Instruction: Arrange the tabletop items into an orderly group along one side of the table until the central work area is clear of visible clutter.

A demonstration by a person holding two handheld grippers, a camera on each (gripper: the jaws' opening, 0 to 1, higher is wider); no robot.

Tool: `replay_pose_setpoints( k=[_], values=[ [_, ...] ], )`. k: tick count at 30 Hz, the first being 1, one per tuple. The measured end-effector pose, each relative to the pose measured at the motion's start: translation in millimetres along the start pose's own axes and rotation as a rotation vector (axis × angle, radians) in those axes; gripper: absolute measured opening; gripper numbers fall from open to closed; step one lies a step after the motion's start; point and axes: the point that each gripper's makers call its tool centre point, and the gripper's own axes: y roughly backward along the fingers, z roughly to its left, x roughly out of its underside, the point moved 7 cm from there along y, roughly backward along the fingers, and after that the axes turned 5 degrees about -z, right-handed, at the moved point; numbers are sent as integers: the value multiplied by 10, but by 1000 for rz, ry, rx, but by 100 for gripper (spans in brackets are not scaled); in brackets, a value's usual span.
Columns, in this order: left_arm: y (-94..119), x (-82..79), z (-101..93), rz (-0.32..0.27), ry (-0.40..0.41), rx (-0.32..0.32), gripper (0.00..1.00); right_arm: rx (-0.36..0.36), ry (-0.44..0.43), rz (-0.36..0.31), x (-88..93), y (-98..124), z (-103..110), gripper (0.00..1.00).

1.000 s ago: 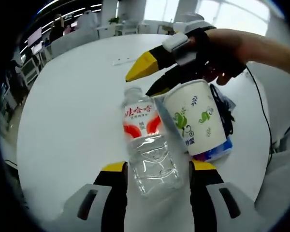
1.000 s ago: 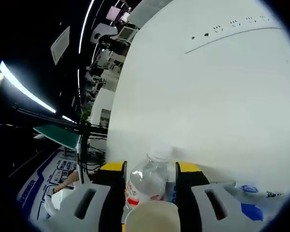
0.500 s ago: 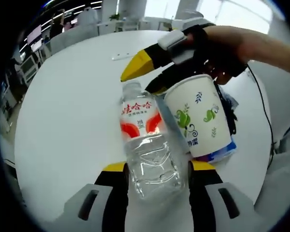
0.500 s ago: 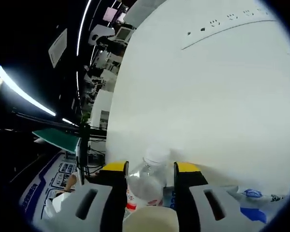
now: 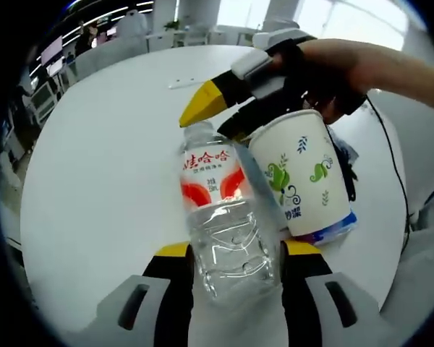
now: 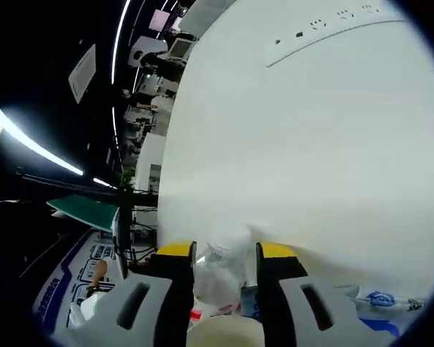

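A clear water bottle (image 5: 217,210) with a red and white label lies between the jaws of my left gripper (image 5: 237,249), which is shut on its lower body. To its right a paper cup (image 5: 304,173) with green leaves leans against it. My right gripper (image 5: 210,124), held by a hand (image 5: 362,69), reaches over the cup's rim with one jaw on each side of the bottle's cap. In the right gripper view the bottle (image 6: 220,271) shows between the jaws of the right gripper (image 6: 223,249), narrow gaps at both sides, and the cup's rim (image 6: 224,334) is at the bottom.
The round white table (image 5: 108,166) is bare to the left. A blue and white packet (image 5: 333,225) lies under the cup, with a black cable (image 5: 390,166) behind it. A white power strip (image 5: 188,83) sits at the far side. Desks and chairs stand beyond the table's edge.
The bottle's top has come in between the right gripper's jaws, which have narrowed a little. The bottle sits closer and larger in the left gripper view.
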Motion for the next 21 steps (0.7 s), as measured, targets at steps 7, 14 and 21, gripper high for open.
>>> replay_pose_setpoints(
  k=[7,14,21],
  values=[
    [3,-1,-21,-1,-6,2,44,3,7,19,27,-58,16,26],
    [11,8,-20,-21,2,6,44,-2,-28,9,3,-74,-17,21],
    [25,16,-50,-39,9,-2,44,0,-45,-11,62,-60,25,19]
  ],
)
